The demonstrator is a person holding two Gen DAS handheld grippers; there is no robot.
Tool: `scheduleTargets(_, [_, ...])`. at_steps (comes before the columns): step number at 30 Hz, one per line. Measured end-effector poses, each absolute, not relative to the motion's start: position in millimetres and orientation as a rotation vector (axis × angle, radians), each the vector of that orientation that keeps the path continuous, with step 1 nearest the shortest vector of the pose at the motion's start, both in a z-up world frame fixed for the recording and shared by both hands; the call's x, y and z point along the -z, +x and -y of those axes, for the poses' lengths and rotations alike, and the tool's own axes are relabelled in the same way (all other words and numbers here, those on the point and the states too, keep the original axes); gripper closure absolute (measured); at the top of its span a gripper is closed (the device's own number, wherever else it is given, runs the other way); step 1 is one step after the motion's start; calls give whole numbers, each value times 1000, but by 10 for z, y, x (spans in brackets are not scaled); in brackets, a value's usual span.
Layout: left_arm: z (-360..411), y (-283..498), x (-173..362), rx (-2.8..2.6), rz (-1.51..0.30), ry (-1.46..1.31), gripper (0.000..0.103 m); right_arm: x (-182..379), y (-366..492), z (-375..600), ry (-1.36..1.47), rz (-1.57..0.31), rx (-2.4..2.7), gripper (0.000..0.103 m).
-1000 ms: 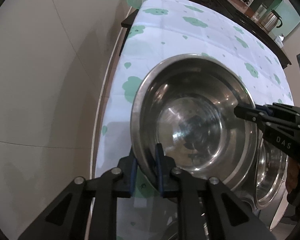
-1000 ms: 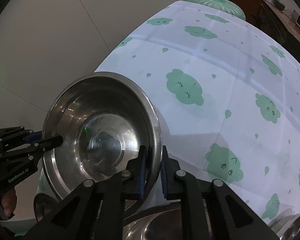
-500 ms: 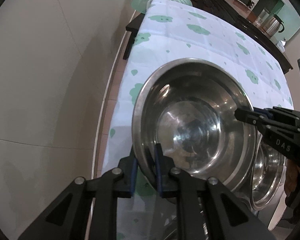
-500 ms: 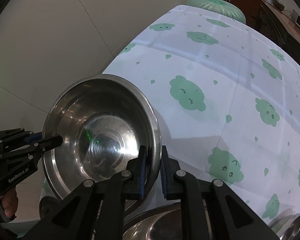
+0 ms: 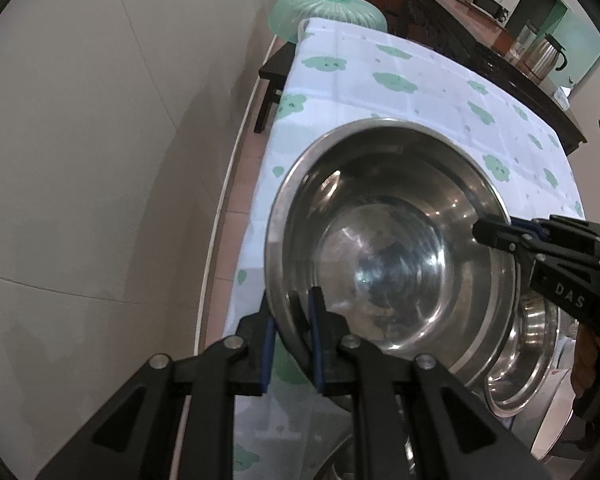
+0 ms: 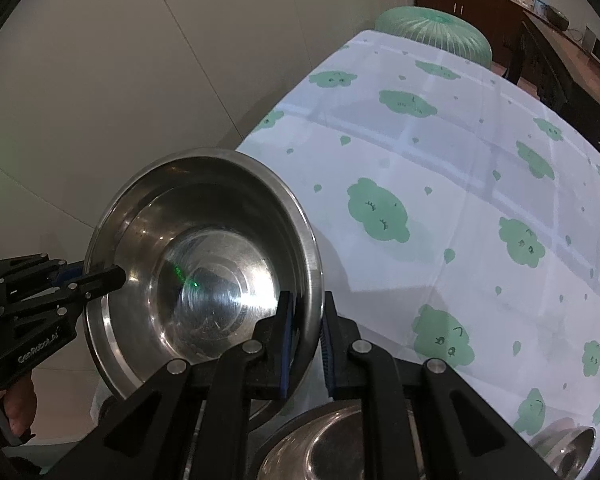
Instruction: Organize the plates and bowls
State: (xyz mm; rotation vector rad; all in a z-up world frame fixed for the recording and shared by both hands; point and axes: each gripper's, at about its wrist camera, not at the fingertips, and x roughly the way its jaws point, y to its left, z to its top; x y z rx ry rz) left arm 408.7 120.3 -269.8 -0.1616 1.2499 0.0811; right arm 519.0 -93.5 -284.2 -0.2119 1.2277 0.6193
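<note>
While both jaws clamp opposite rims, the left gripper (image 5: 290,334) and right gripper (image 6: 306,338) hold a round shiny steel bowl (image 5: 388,248) tilted, seemingly clear above the cloud-print cloth counter (image 6: 440,168).

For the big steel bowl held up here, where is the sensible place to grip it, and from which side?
The rim, from opposite sides. The big steel bowl is wide with a thin flared lip, so one finger goes inside and one outside the wall. The left gripper and right gripper are pinching it that way, which should keep it level.
</note>
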Motion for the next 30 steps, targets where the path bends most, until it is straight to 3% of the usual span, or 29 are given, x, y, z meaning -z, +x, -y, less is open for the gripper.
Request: scheduleTargets(30, [-912, 3444, 2334, -152, -1199, -147, 91, 2435, 4556, 1219, -229, -1178, -681, 89])
